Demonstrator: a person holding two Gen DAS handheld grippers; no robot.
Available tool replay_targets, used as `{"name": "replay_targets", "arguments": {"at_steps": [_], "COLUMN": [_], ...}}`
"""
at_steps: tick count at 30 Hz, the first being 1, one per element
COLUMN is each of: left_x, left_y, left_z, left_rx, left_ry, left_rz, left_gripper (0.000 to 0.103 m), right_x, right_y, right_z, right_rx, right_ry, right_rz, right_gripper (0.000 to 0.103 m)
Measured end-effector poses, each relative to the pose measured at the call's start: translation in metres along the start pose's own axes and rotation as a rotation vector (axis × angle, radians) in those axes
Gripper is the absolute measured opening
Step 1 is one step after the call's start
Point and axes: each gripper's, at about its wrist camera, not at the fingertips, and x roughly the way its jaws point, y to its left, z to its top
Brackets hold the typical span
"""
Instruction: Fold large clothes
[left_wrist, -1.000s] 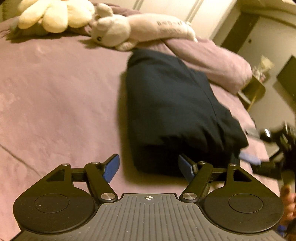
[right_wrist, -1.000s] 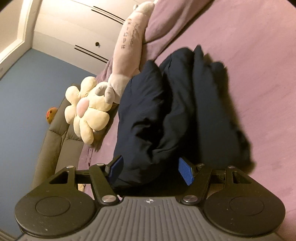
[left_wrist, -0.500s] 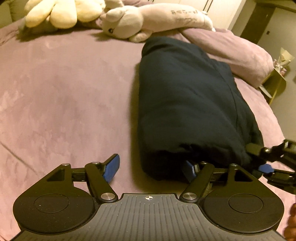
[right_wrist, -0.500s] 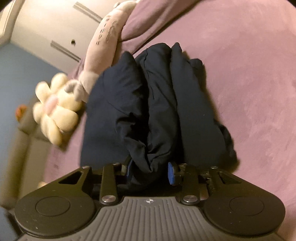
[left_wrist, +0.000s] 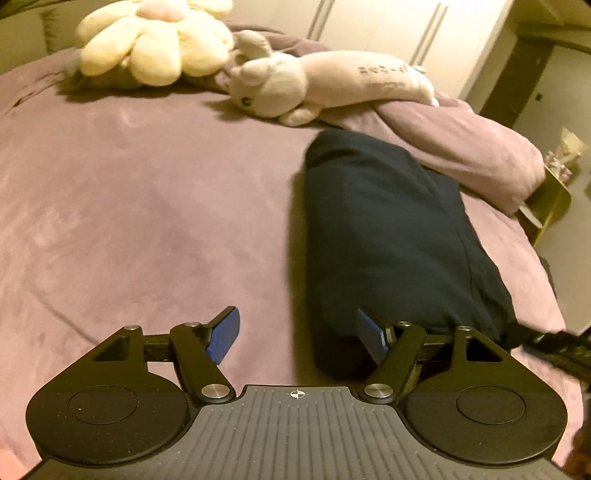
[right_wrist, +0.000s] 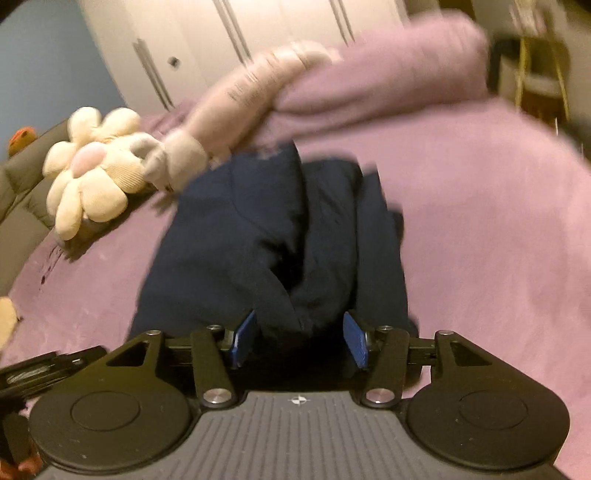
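In the left wrist view, two soft toys lie along the top of the frame: one cream flower-shaped plush (left_wrist: 155, 40) at the upper left and one pale long-bodied animal plush (left_wrist: 325, 86) to its right. One mauve bed (left_wrist: 147, 206) fills the middle. Right of centre lies one dark navy garment (left_wrist: 388, 236), folded into a long thick bundle running from mid-frame down to the lower right. One mauve pillow (left_wrist: 472, 147) sits beyond it at the upper right. The left gripper (left_wrist: 297, 338) stands at the bottom with its two blue pads wide apart, holding nothing; the bundle's near corner lies just behind the right pad.

In the blurred right wrist view, the same flower plush (right_wrist: 88, 166) is at the left, the animal plush (right_wrist: 229, 110) above centre, and the garment (right_wrist: 280, 236) in the middle, showing about three stacked folds. The right gripper (right_wrist: 299, 341) has its jaws opening; a hanging fold of the garment sits between the two pads, which do not press it.
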Motion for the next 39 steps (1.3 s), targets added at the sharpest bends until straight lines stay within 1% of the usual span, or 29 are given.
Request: {"name": "replay_targets", "arguments": {"at_steps": [3,4,5,7,9,11,13,15,18,21,22,24,25,26,28,29,31,32,33,34,36,38,39], "left_x": [0.011,0.013,0.016,0.02,0.022,0.028,0.037,0.047,0.058,0.059,0.054,0.042,0.036,0.031,0.024,0.019,0.014,0.01,0.004,-0.002,-0.014,-0.025,-0.03], "left_y": [-0.012,-0.016,-0.018,-0.018,-0.018,-0.022,-0.023,-0.024,-0.029,-0.028,-0.028,-0.027,-0.027,-0.026,-0.023,-0.022,-0.022,-0.021,-0.02,-0.02,-0.021,-0.022,-0.024], "left_z": [0.003,0.004,0.005,0.006,0.005,0.004,0.001,0.0,-0.006,-0.011,-0.012,-0.014,-0.017,-0.02,-0.023,-0.026,-0.034,-0.042,-0.051,-0.06,-0.077,-0.089,-0.093], "left_rx": [0.022,0.03,0.037,0.038,0.041,0.092,0.119,0.127,0.188,0.191,0.185,0.195,0.211,0.223,0.221,0.213,0.203,0.195,0.19,0.185,0.183,0.194,0.203], "left_ry": [0.013,0.008,0.001,0.011,0.028,0.045,0.074,0.083,0.052,0.033,0.025,0.014,0.008,0.007,0.013,0.031,0.096,0.12,0.135,0.146,0.163,0.177,0.186], "left_rz": [-0.009,0.0,0.008,0.014,0.01,0.015,0.002,0.01,0.061,0.076,0.08,0.094,0.099,0.106,0.124,0.129,0.121,0.107,0.089,0.082,0.099,0.123,0.136], "left_gripper": [0.075,0.074,0.074,0.075,0.075,0.075,0.077,0.077,0.08,0.082,0.082,0.082,0.082,0.082,0.082,0.081,0.082,0.082,0.085,0.09,0.094,0.095,0.095], "right_x": [-0.001,0.003,0.007,0.022,0.042,0.06,0.066,0.07,0.074,0.068,0.063,0.052,0.049,0.047,0.047,0.044,0.034,0.024,0.016,0.006,-0.011,-0.026,-0.033], "right_y": [0.017,0.022,0.026,0.03,0.03,0.024,0.019,0.018,0.018,0.023,0.026,0.03,0.029,0.025,0.016,0.011,0.003,0.0,0.0,0.0,0.003,0.008,0.009], "right_z": [0.008,0.011,0.011,0.008,-0.001,-0.014,-0.021,-0.024,-0.026,-0.026,-0.028,-0.032,-0.035,-0.039,-0.049,-0.054,-0.065,-0.072,-0.078,-0.083,-0.09,-0.092,-0.09], "right_rx": [-0.09,-0.108,-0.124,-0.137,-0.159,-0.17,-0.193,-0.229,-0.255,-0.28,-0.293,-0.304,-0.299,-0.284,-0.235,-0.213,-0.17,-0.155,-0.147,-0.142,-0.153,-0.155,-0.154], "right_ry": [-0.041,-0.04,-0.035,0.012,0.084,0.128,0.131,0.12,0.116,0.112,0.107,0.114,0.123,0.148,0.224,0.253,0.293,0.303,0.311,0.319,0.322,0.327,0.318], "right_rz": [0.007,0.007,0.018,0.042,-0.025,-0.057,-0.065,-0.059,-0.05,-0.057,-0.06,-0.086,-0.104,-0.118,-0.138,-0.149,-0.149,-0.132,-0.125,-0.127,-0.126,-0.133,-0.134], "right_gripper": [0.053,0.051,0.043,0.032,0.032,0.03,0.03,0.03,0.03,0.03,0.032,0.039,0.054,0.062,0.062,0.062,0.063,0.07,0.077,0.088,0.09,0.099,0.099]}}
